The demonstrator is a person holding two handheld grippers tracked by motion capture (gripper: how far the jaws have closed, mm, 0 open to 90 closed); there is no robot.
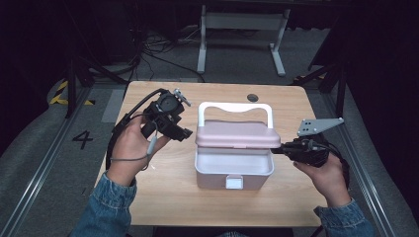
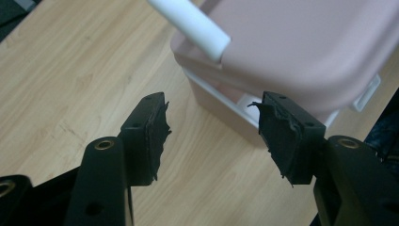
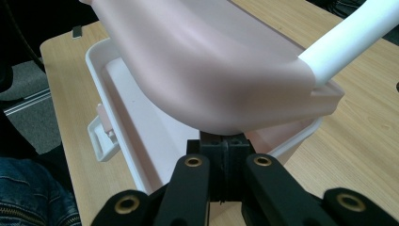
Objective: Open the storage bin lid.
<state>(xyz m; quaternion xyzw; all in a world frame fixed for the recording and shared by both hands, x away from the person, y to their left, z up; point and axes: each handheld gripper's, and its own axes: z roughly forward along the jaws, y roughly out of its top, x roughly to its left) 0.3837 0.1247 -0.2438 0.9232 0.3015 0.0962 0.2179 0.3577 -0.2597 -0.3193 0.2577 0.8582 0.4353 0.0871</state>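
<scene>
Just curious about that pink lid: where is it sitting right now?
In the high view the pink lid rests half-raised over the white box mid-table, its right edge pinched by the right tongs.

From my screen, the high view looks forward and down from above the person's side, far enough back to take in the whole table [image 1: 163, 197], the pink box [image 1: 234, 148] at its middle and the floor beyond. The left gripper view rides low and close, looking along its 2 jaws across the wood at the box's corner [image 2: 282, 61] and white handle [image 2: 193, 26]. The right gripper view sits closer, just under the raised lid [image 3: 202, 70], facing into the white tub [image 3: 136, 117]; all 3 views share the box and the tabletop around it.
</scene>
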